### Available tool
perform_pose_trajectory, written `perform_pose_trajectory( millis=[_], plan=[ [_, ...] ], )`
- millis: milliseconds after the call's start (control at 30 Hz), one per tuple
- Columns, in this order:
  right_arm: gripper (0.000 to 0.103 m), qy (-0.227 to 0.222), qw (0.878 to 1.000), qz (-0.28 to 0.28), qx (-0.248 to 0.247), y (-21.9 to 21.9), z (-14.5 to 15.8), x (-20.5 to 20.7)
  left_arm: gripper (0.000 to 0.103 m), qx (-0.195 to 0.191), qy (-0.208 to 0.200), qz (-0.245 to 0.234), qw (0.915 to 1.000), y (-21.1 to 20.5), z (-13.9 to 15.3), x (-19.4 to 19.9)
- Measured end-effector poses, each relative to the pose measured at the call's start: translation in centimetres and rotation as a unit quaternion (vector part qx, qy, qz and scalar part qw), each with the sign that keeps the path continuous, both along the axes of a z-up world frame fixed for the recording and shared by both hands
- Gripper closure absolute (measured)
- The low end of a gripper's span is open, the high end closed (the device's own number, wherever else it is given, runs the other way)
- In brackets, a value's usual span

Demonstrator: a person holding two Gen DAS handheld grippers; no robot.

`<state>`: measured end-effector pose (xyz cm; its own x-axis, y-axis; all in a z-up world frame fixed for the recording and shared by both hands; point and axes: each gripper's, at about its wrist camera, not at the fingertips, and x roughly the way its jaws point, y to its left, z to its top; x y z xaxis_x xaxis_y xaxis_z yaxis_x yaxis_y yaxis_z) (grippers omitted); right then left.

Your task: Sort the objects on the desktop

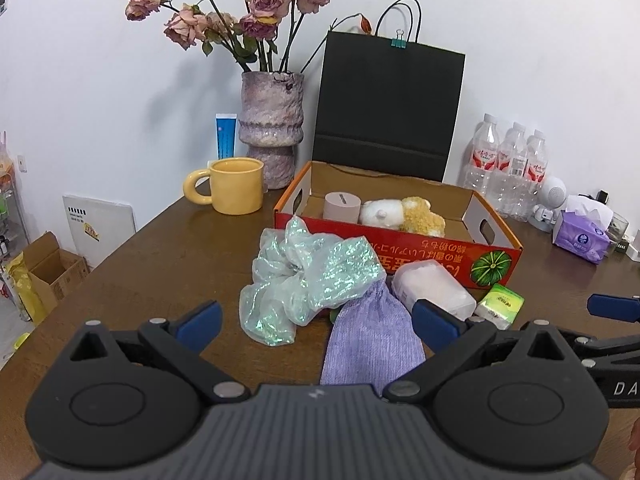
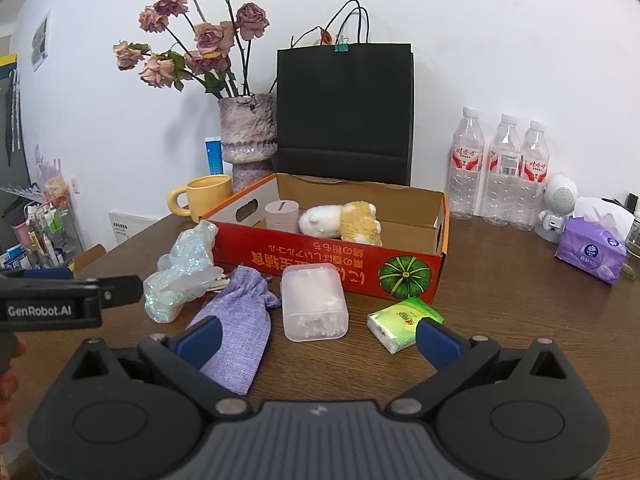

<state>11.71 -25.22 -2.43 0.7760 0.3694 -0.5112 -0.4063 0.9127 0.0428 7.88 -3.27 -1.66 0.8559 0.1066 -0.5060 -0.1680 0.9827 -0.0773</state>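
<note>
**Sorting under way: two items boxed, four left in front of the box**

Landmark taken: the red cardboard box (image 2: 332, 264) with the pumpkin print, standing on the brown table (image 2: 500, 300).

- Inside the box: a pale pink cylindrical jar (image 2: 281, 214) toward its left end, a white-and-yellow plush toy (image 2: 340, 222) lying just beside it. The right half of the box floor is seen bare.
- Outside, along the box's front wall: an iridescent plastic wrap (image 2: 180, 276) at the left front corner, touching the wall; a lilac drawstring pouch (image 2: 238, 320) just in front of that; a clear tub of cotton swabs (image 2: 314, 306) before the middle of the wall; a green tissue packet (image 2: 402, 322) before the right front corner.
- Left gripper (image 1: 316, 320): jaws spread wide, nothing held; the pouch and wrap are framed between them.
- Right gripper (image 2: 318, 336): jaws likewise spread and empty; the swab tub lies between them, the tissue packet by the right finger.

Step judged: approach before a pick, roughly a third done by count of items. Neither tool is yet in contact with anything.

Next move, as judged: one gripper is to be lowered over a single item, closed, lifted over the front wall and released onto the bare floor. The wrap and pouch overlap, so a clean separate grasp would be needed; the soft pouch should be pinched at mid-body.
</note>
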Motion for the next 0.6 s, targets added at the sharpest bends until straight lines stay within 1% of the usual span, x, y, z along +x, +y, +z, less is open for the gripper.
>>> perform_pose_trajectory(
  millis=[600],
  plan=[
    [0.0, 0.002, 1.0, -0.001, -0.005, 0.14, -0.17, 0.11, 0.0, 0.002, 0.003, -0.002, 1.0, -0.06, 0.07, -0.36]
  ],
)
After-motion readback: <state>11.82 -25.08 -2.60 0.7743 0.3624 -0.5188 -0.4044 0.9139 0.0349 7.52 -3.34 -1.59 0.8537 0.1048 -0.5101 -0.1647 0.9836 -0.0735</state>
